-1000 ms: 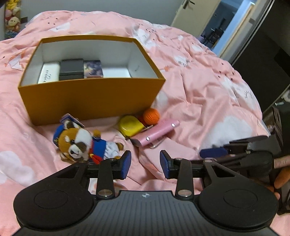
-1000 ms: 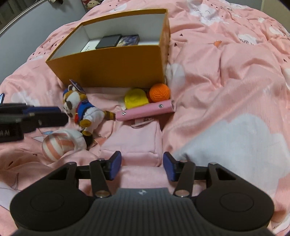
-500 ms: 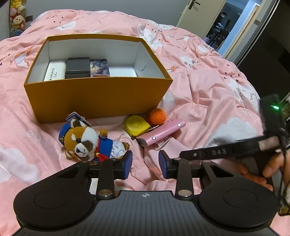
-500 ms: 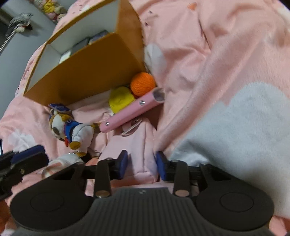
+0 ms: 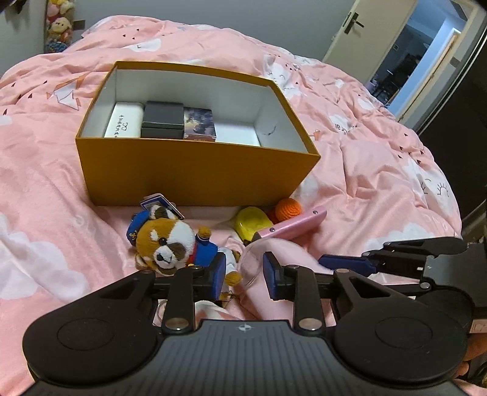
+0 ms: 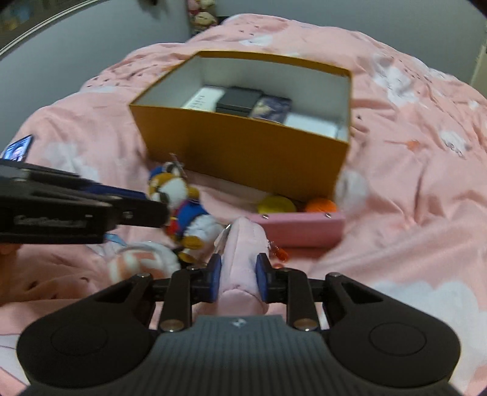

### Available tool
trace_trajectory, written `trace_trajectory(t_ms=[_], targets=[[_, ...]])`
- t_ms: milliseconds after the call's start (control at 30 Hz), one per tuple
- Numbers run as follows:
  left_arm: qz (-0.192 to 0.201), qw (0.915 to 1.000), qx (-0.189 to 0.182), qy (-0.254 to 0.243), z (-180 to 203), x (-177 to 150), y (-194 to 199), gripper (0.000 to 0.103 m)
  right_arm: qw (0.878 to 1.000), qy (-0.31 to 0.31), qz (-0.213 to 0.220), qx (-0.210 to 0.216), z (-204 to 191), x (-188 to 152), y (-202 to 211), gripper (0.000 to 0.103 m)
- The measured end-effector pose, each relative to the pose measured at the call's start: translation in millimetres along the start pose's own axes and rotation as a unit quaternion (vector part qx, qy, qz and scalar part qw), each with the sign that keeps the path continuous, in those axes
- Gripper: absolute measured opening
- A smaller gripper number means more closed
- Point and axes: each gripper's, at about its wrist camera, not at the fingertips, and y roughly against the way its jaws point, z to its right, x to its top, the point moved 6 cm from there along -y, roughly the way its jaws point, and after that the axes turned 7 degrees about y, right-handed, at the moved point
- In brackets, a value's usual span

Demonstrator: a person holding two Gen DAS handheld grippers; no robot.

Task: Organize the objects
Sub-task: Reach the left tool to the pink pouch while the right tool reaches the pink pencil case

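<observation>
An open orange box [image 5: 194, 170] [image 6: 243, 152] sits on the pink bed, with a white case, a black box and a dark card box inside. In front lie a plush raccoon [image 5: 170, 243] [image 6: 182, 201], a yellow object [image 5: 251, 225], an orange ball [image 5: 288, 208] and a pink case [image 5: 292, 228] [image 6: 301, 228]. My right gripper [image 6: 236, 274] is shut on a soft pink pouch [image 6: 243, 259]. My left gripper [image 5: 244, 271] is open and empty, just right of the raccoon. A striped plush ball [image 6: 137, 262] lies by the raccoon.
The pink quilt [image 5: 380, 170] is rumpled with folds around the objects. Stuffed toys [image 5: 57, 27] stand at the far wall. An open door [image 5: 426, 58] is at the right. A phone screen [image 6: 18, 149] shows at the left edge.
My right gripper closed on the pink pouch and lifted it. My left gripper moved nearer to the raccoon and stayed open.
</observation>
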Motion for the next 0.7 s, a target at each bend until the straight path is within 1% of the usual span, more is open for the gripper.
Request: trace_trajectory(t_ms=[33,67,133,267,300,333,367,400,467,567,633,700], targets=[[0.0,1.0,-0.001,0.002,-1,0,0,0.034,0.999,-0.023,-0.004,0.026,3,0,-3,0.028],[-0.001,1.0,-0.002,0.005,-2,0,-1,0.034,0.997,-0.052,-0.007,0.061,5,0,-6,0.028],[-0.003,0.9999,-0.001,0.014,-5,1,0,0.034,0.987,-0.098,-0.01,0.125,9,0,-10,0.032],[-0.007,0.9993,-0.005,0.037,-10,2,0,0.034,0.974,-0.14,-0.012,0.178,11,-3,-14,0.032],[-0.011,0.9989,-0.008,0.044,-10,2,-2,0.034,0.968,-0.158,-0.018,0.193,13,-4,-16,0.029],[-0.018,0.9983,-0.013,0.053,-11,1,-4,0.034,0.962,-0.177,-0.026,0.208,13,-6,-20,0.025],[-0.024,0.9977,-0.016,0.061,-12,1,-6,0.034,0.957,-0.186,-0.036,0.22,12,-9,-24,0.016],[-0.029,0.9972,-0.018,0.067,-13,0,-8,0.034,0.956,-0.186,-0.044,0.223,7,-12,-27,0.013],[-0.032,0.9969,-0.012,0.071,-14,-1,-9,0.034,0.964,-0.16,-0.043,0.208,-3,-10,-23,0.012],[-0.028,0.9966,-0.011,0.076,-16,-1,-7,0.034,0.98,-0.127,-0.012,0.155,-1,-2,-7,0.014],[-0.028,0.9967,-0.013,0.075,-16,0,-8,0.034,0.985,-0.127,0.011,0.119,7,1,2,0.014],[-0.03,0.9968,-0.015,0.072,-14,-1,-8,0.034,0.986,-0.14,0.029,0.083,20,2,8,0.014]])
